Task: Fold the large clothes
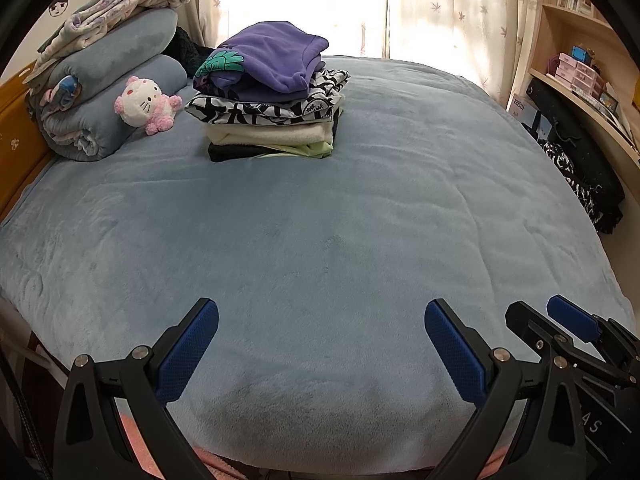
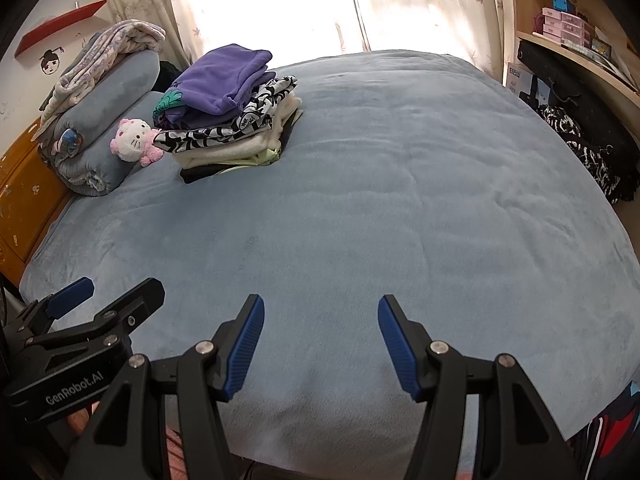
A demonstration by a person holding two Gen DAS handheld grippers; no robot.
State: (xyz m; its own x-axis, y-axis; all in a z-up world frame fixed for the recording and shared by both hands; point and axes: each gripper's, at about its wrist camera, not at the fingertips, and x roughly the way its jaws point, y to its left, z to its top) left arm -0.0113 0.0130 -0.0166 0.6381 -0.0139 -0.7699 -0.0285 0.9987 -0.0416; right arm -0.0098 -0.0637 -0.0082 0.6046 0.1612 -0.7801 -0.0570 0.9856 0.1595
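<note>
A stack of folded clothes (image 1: 272,120) (image 2: 236,136) stands at the far left of the bed, with a purple garment (image 1: 272,58) (image 2: 224,80) on top and a black-and-white patterned one under it. My left gripper (image 1: 322,312) hovers open over the near edge of the blue bed cover (image 1: 360,220), nothing between its blue pads. My right gripper (image 2: 322,308) is open beside it over the same edge (image 2: 380,200), also empty. Each gripper shows in the other's view: the right one (image 1: 540,312) at the lower right, the left one (image 2: 116,286) at the lower left.
Rolled blue blankets (image 1: 108,92) and a pink-and-white plush cat (image 1: 146,104) lie at the headboard on the left. Dark clothes (image 1: 584,188) hang by the wooden shelves (image 1: 580,92) on the right. Curtains (image 1: 440,8) cover the bright window behind.
</note>
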